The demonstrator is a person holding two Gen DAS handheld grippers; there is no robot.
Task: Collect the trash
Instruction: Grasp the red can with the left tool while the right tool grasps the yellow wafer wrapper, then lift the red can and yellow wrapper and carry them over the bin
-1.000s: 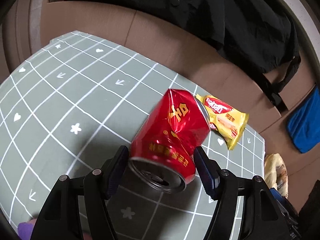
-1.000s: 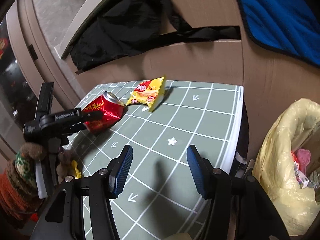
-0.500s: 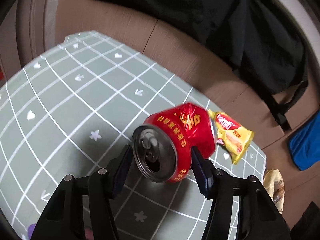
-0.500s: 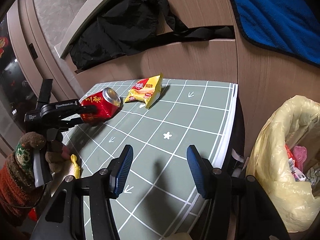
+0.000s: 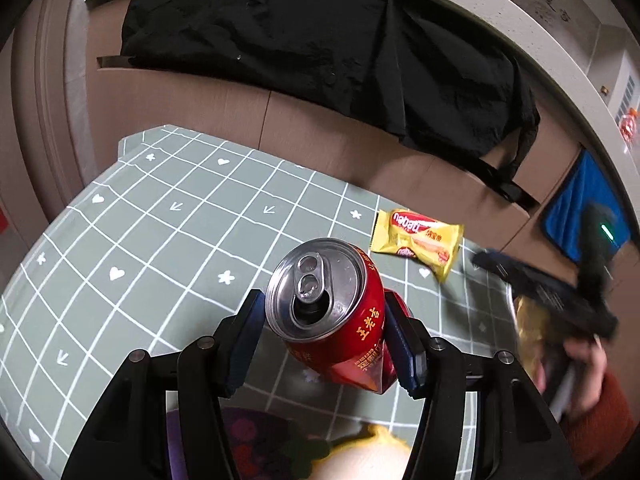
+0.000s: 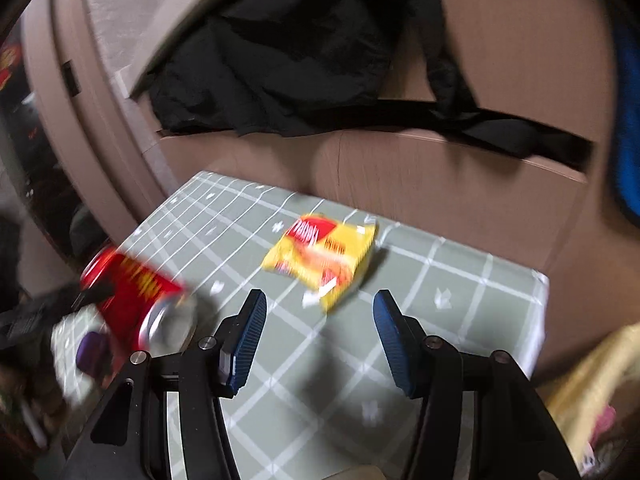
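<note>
My left gripper (image 5: 322, 334) is shut on a dented red drink can (image 5: 336, 320) and holds it above the green grid tablecloth (image 5: 160, 240), its open top facing the camera. The can also shows blurred at the left of the right wrist view (image 6: 136, 300). A yellow snack wrapper (image 5: 418, 242) lies on the cloth beyond the can. My right gripper (image 6: 318, 334) is open and empty, just short of the wrapper (image 6: 320, 258).
A black jacket (image 5: 320, 52) hangs over the brown wall panels behind the table. A yellow trash bag (image 6: 592, 396) stands past the table's right edge. A blue cloth (image 5: 576, 208) hangs at the right. Purple and yellow items (image 5: 280, 448) lie under the left gripper.
My left gripper has lifted and turned the can so its top faces the camera. My right gripper has moved forward towards the yellow wrapper; its view is blurred.
</note>
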